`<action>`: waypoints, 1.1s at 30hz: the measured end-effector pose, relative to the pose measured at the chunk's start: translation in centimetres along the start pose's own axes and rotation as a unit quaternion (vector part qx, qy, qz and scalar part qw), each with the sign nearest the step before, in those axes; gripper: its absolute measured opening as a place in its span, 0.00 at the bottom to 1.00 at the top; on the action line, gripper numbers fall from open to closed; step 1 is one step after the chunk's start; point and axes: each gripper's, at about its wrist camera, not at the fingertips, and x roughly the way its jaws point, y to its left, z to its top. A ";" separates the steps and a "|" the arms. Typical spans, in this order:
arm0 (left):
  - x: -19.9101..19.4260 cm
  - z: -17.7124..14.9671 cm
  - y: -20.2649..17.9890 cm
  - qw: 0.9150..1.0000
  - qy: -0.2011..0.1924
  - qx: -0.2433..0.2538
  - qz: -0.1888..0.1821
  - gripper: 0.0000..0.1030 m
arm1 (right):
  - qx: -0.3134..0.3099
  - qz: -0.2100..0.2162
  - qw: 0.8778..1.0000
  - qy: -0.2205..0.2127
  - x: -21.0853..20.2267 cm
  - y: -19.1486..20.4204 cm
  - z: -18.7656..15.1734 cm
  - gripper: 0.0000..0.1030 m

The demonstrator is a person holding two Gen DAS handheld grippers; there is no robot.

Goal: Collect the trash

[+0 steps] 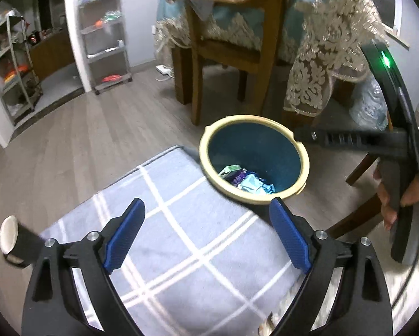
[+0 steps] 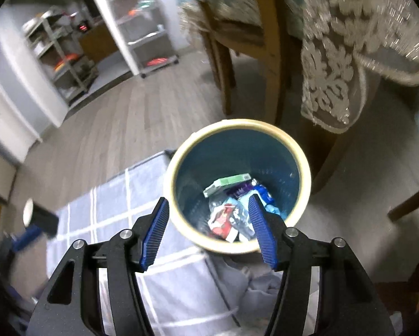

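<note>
A teal trash bin with a cream rim (image 1: pixel 245 118) stands on the floor beside a grey checked cushion (image 1: pixel 181 252). Inside lie wrappers (image 2: pixel 223 219) and a green box (image 2: pixel 226 183). My left gripper (image 1: pixel 206 204) hangs open above the cushion, just short of the bin, with nothing between its blue pads (image 1: pixel 125 232). My right gripper (image 2: pixel 208 200) is open over the bin's near rim (image 2: pixel 237 123), its pads bare. A hand (image 1: pixel 391 196) holds the right gripper's handle at the right edge of the left wrist view.
Wooden chair legs (image 1: pixel 198 84) and a lace tablecloth corner (image 1: pixel 313 78) hang right behind the bin. A clear plastic bag (image 1: pixel 372 106) lies under the table. Metal shelf racks (image 1: pixel 105 36) stand at the far wall across the wood floor (image 1: pixel 83 140).
</note>
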 end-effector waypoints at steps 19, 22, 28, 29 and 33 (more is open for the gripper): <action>-3.9 -5.8 2.3 0.997 -0.059 -0.048 0.018 0.94 | -0.003 -0.076 0.990 -0.123 -7.1 3.2 -7.8 0.95; -3.6 -5.9 1.7 0.998 -0.058 -0.027 0.024 0.94 | -0.024 -0.082 0.987 -0.136 -7.4 4.3 -8.3 0.95; -3.9 -6.3 1.1 0.997 -0.072 0.004 0.042 0.94 | -0.049 -0.091 0.984 -0.146 -7.5 5.6 -8.6 0.95; -3.9 -6.3 1.1 0.997 -0.071 0.006 0.043 0.94 | -0.049 -0.092 0.984 -0.145 -7.4 5.7 -8.5 0.95; -4.0 -6.4 1.3 0.996 -0.070 0.010 0.047 0.94 | -0.052 -0.093 0.984 -0.146 -7.4 6.1 -8.6 0.95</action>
